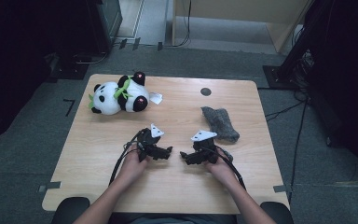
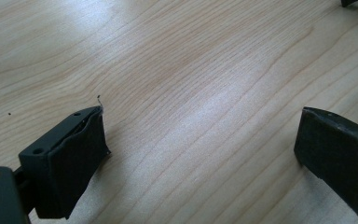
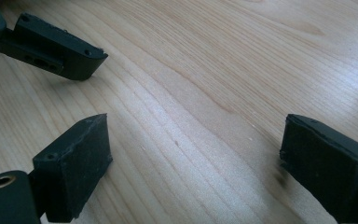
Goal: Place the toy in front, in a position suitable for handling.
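While both jaws gape, grey sock [image 1: 220, 123] lies just beyond right gripper [image 1: 184, 156]

Black hand-held gripper [image 1: 169, 151] pair, grey plates

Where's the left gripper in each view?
High view: left gripper just left of table centre, jaws pointing toward the right gripper.
Left gripper view: left gripper, its own jaws at the bottom corners, open, nothing between.
Right gripper view: one of its fingers at top left.
Shared landmark: the light wood table.
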`<action>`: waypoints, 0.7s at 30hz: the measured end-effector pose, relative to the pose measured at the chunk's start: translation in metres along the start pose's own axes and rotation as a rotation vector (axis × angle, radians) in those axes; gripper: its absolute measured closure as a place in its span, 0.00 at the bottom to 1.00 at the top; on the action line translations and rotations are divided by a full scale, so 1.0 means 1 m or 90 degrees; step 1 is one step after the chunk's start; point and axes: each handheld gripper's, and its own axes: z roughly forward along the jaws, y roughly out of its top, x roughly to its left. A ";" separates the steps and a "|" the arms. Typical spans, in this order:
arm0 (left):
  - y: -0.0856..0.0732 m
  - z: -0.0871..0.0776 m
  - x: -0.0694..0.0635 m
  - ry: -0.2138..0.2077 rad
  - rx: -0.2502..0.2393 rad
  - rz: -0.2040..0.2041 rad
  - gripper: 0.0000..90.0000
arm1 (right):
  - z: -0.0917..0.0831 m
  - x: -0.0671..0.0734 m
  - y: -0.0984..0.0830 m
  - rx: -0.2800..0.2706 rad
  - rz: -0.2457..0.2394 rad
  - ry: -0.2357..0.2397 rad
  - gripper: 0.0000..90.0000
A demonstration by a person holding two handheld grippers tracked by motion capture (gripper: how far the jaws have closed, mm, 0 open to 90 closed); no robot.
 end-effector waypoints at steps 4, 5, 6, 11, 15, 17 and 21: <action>0.000 0.000 0.000 0.000 0.000 0.000 0.02 | 0.000 0.000 0.000 0.000 0.001 -0.003 0.09; 0.000 0.000 0.000 0.000 0.000 0.000 0.02 | 0.000 0.000 0.000 0.000 0.001 -0.003 0.09; 0.000 0.000 0.000 0.000 0.000 0.000 0.02 | 0.000 0.000 0.000 0.000 0.001 -0.003 0.09; 0.000 0.000 0.000 0.000 0.000 0.000 0.02 | 0.000 0.000 0.000 -0.001 0.001 -0.004 0.09; 0.000 0.000 0.000 0.000 0.000 0.000 0.02 | 0.000 0.000 0.000 -0.001 0.001 -0.004 0.09; 0.000 0.000 0.000 -0.004 0.000 0.004 0.02 | 0.000 0.000 0.000 -0.001 0.002 -0.005 0.09; 0.000 0.000 -0.001 -0.015 -0.001 0.016 0.02 | 0.000 0.000 0.000 0.000 0.003 -0.005 0.08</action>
